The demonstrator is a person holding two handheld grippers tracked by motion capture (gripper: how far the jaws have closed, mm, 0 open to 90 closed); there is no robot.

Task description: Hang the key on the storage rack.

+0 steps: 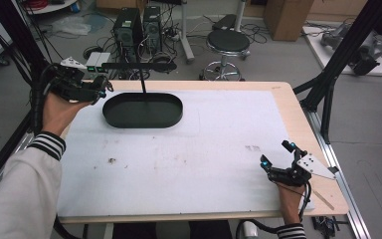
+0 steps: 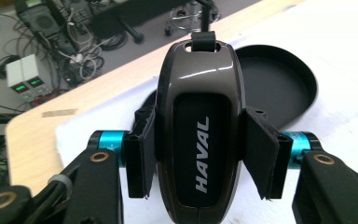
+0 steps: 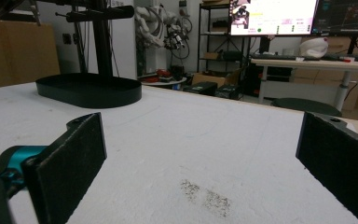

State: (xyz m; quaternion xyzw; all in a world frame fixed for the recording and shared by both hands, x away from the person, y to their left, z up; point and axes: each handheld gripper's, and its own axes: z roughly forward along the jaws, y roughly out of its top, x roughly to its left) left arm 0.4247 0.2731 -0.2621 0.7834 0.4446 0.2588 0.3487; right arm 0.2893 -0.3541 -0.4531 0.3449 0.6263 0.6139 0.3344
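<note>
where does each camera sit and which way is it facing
High view: above the person's side, looking forward and down on the table; both forearms and grippers show.
Left gripper view: on the left gripper, facing the key fob it clamps.
Right gripper view: on the open right gripper, low, looking across the table.
All three share the black tray.

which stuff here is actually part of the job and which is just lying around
In use:
- HAVAL key fob, clamped in the left tongs
- black oval tray with its upright stand, just beyond the fob
- right tongs, open, holding nothing

Just lying about:
- stool
- computer towers
- cardboard box
- floor cables
</note>
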